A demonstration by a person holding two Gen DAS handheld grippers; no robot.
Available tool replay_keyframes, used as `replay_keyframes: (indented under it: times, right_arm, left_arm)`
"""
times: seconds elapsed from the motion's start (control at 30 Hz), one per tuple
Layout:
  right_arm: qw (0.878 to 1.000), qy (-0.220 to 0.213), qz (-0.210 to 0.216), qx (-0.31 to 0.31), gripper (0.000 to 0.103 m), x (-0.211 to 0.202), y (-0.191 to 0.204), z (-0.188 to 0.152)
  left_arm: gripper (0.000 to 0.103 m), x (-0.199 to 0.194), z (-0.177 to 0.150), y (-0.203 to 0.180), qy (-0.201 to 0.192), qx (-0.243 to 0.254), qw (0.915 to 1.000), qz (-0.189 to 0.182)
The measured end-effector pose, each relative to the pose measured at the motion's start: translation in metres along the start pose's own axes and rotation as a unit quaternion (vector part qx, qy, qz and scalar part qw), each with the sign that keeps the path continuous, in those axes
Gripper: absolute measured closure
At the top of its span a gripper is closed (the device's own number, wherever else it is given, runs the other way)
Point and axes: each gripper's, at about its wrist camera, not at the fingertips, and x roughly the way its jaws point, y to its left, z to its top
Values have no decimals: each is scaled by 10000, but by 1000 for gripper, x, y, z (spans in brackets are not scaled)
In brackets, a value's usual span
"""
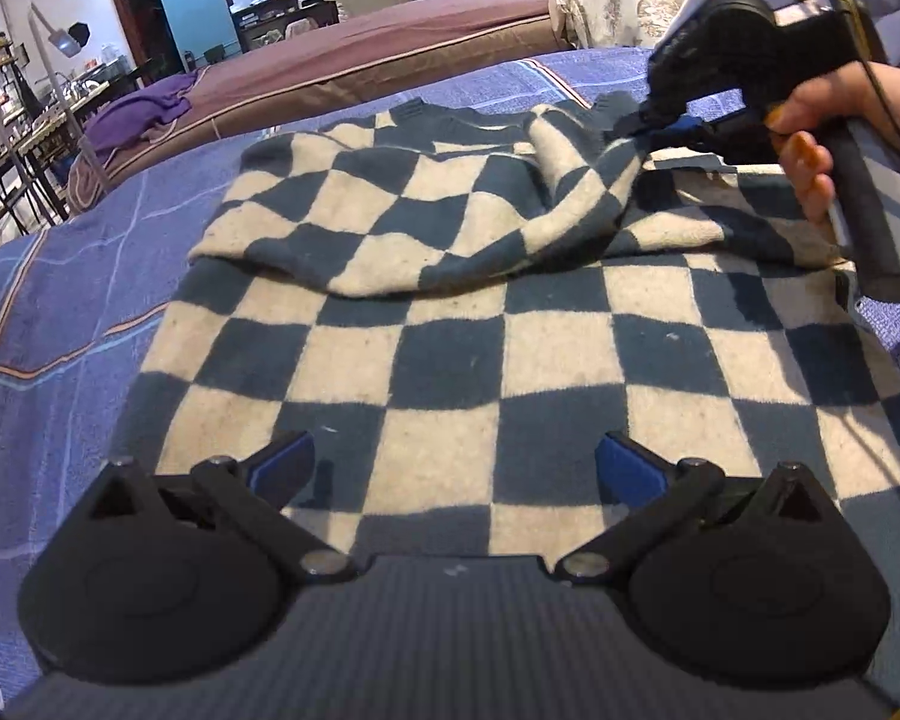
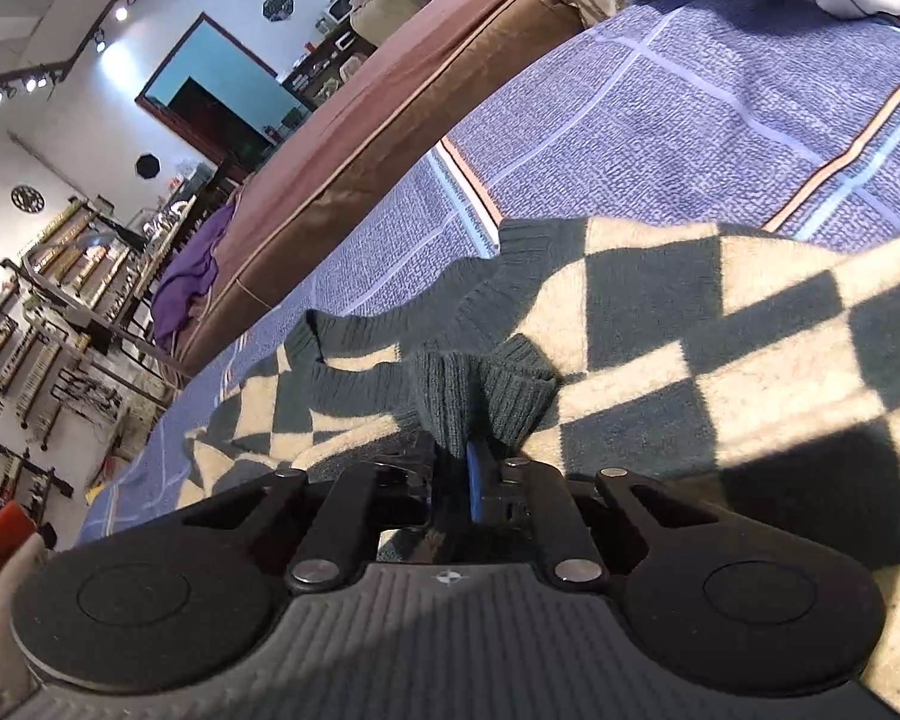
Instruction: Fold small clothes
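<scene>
- One sweater [image 1: 450, 324], checkered, lies flat on the bed [image 1: 60, 312], filling frame center.
- Right gripper [image 2: 450, 450]: fingers clamped on the ribbed cuff [image 2: 480, 390], sleeve pulled across the chest, upper right in left view.
- Left gripper [image 1: 453, 468]: fingers apart, hovering over the hem, holding nothing.
- Step, likely: sleeve fold-in. Next: lay the cuff flat and release.

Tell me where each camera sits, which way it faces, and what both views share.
Left wrist: on the open left gripper, above the checkered sweater, facing the right gripper and hand.
Right wrist: on the right gripper, shut on the sleeve cuff.
Shared: sweater, blue blanket, brown mattress.
</scene>
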Motion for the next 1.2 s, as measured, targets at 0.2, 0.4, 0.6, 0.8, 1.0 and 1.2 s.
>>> replay_keyframes:
  times: [0.2, 0.4, 0.6, 0.8, 1.0, 1.2]
  right_arm:
    - [9947, -745, 208, -681, 85, -56, -1, 1]
    - [9828, -1222, 6, -1382, 85, -86, -10, -25]
    - [9905, -660, -509, -1092, 82, -73, -38, -53]
    - [9844, -757, -826, -1359, 68, -95, -36, -72]
    - [9535, -1206, -802, -2644, 62, -103, -3, -66]
    - [9534, -578, -1088, -2755, 58, -62, -2, -56]
  left_arm:
    - [0, 1, 0, -3, 11, -214, 9997, -68]
    - [0, -5, -3, -4, 86, -429, 9990, -92]
    - [0, -11, -10, -3, 226, -517, 9984, -71]
    - [0, -16, -19, 4, 317, -746, 9967, -25]
    - [0, -17, -19, -1, 291, -709, 9970, -79]
    - [0, -20, -21, -4, 360, -687, 9970, -11]
